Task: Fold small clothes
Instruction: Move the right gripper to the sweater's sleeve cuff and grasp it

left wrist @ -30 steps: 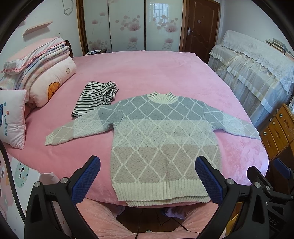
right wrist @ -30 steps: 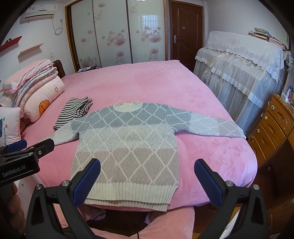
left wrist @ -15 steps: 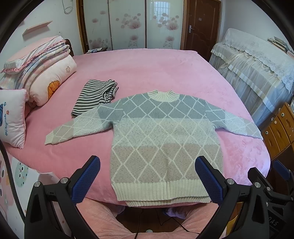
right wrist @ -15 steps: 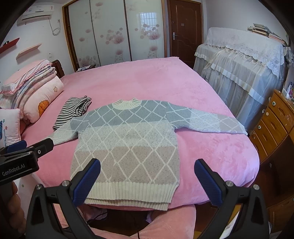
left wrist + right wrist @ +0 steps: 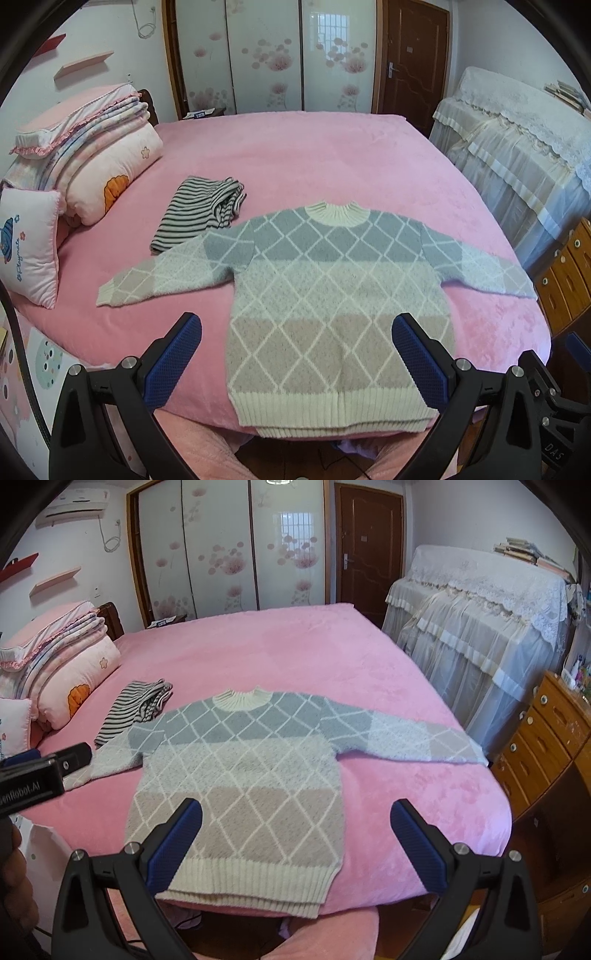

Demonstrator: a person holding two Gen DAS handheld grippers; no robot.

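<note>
A small knit sweater (image 5: 332, 291) with grey, pale and beige bands and a white diamond pattern lies flat on the pink bed (image 5: 295, 155), both sleeves spread out, its ribbed hem at the near edge. It also shows in the right wrist view (image 5: 240, 771). My left gripper (image 5: 297, 354) is open and empty, hovering just above the hem. My right gripper (image 5: 295, 834) is open and empty, above the sweater's lower right part. The left gripper's body (image 5: 40, 775) shows at the left edge of the right wrist view, by the left sleeve cuff.
A folded striped garment (image 5: 199, 214) lies on the bed behind the left sleeve. Pillows and folded quilts (image 5: 85, 162) are stacked at the left. A lace-covered piece of furniture (image 5: 480, 627) and a wooden drawer chest (image 5: 546, 738) stand to the right.
Both grippers have moved slightly forward and lower toward the sweater, which now looks a little larger. Both stay open. The sweater has not moved.
</note>
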